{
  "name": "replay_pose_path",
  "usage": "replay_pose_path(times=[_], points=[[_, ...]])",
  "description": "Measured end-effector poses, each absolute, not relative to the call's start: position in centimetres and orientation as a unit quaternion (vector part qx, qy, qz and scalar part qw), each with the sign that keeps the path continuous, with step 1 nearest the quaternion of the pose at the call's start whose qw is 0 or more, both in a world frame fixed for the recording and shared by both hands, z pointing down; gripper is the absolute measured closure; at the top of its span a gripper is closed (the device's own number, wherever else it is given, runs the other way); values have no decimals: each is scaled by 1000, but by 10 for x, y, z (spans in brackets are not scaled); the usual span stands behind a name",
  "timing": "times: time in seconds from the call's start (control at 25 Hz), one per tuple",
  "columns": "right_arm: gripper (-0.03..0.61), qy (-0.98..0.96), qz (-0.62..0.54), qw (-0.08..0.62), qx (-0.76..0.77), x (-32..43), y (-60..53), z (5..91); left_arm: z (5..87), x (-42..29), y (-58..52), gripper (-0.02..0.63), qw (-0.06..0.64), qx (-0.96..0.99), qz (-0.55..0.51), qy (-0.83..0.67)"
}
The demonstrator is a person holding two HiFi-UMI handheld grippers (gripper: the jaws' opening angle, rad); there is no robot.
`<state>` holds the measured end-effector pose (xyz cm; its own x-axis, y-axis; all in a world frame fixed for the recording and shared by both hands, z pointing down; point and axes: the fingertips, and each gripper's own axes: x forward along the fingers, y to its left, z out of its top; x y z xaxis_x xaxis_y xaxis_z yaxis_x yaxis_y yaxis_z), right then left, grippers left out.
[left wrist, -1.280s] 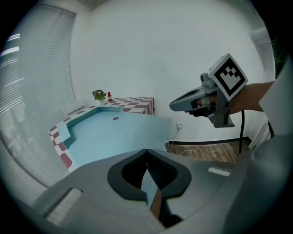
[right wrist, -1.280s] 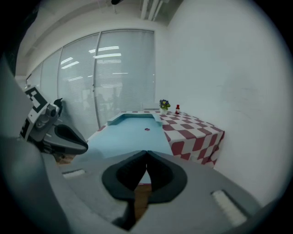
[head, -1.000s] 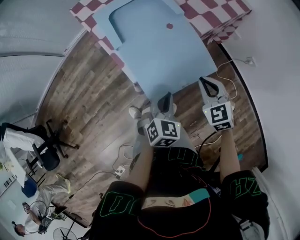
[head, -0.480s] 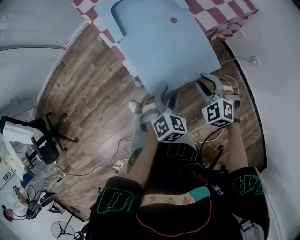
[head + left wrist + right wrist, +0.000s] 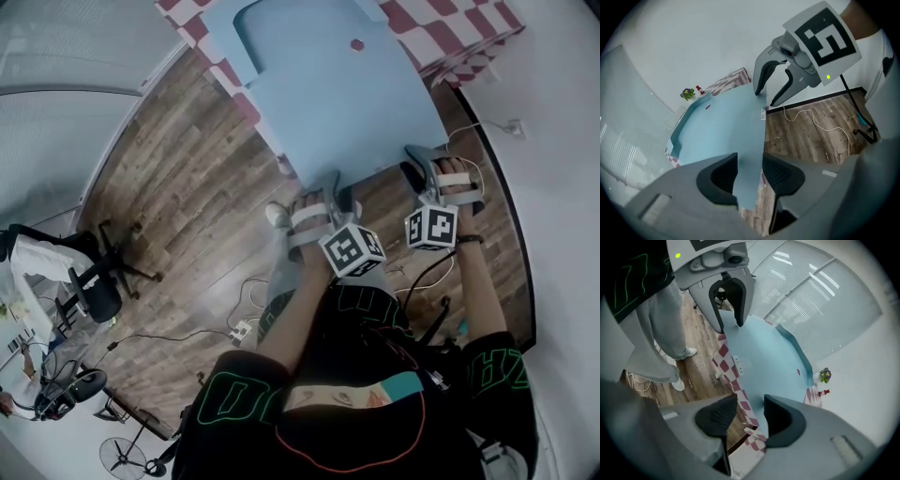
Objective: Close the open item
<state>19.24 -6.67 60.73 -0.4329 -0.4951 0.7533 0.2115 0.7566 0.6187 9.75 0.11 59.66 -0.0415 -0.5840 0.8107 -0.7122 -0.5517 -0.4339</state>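
Since a second ago we moved both up to the light blue flat panel (image 5: 328, 94) at 12 o'clock. Left gripper (image 5: 750, 174) jaws closing, panel corner between, unpinched. Right gripper (image 5: 751, 416) jaws opening, gripping nothing. Black office chair (image 5: 94, 286) at 9 o'clock.

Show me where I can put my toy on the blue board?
The wide middle of the blue board, between the red dot and the near edge, is bare. The near edge is crowded: the left gripper, jaws closing, and the right gripper, jaws opening, each straddle it.
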Motion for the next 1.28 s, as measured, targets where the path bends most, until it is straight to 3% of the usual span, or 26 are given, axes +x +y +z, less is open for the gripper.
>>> replay_pose_path(times=[0.12, 0.2, 0.6, 1.28], points=[[425, -770, -358, 520, 96, 190, -68, 606, 594, 97, 1, 439, 61, 687, 550, -471], [492, -767, -370, 515, 100, 189, -69, 601, 593, 98, 2, 446, 56, 687, 554, -467], [529, -788, -367, 477, 134, 185, -69, 559, 555, 101, -4, 464, 40, 704, 543, -456], [558, -781, -433, 424, 149, 164, -100, 477, 476, 80, -44, 579, -35, 719, 530, -448]])
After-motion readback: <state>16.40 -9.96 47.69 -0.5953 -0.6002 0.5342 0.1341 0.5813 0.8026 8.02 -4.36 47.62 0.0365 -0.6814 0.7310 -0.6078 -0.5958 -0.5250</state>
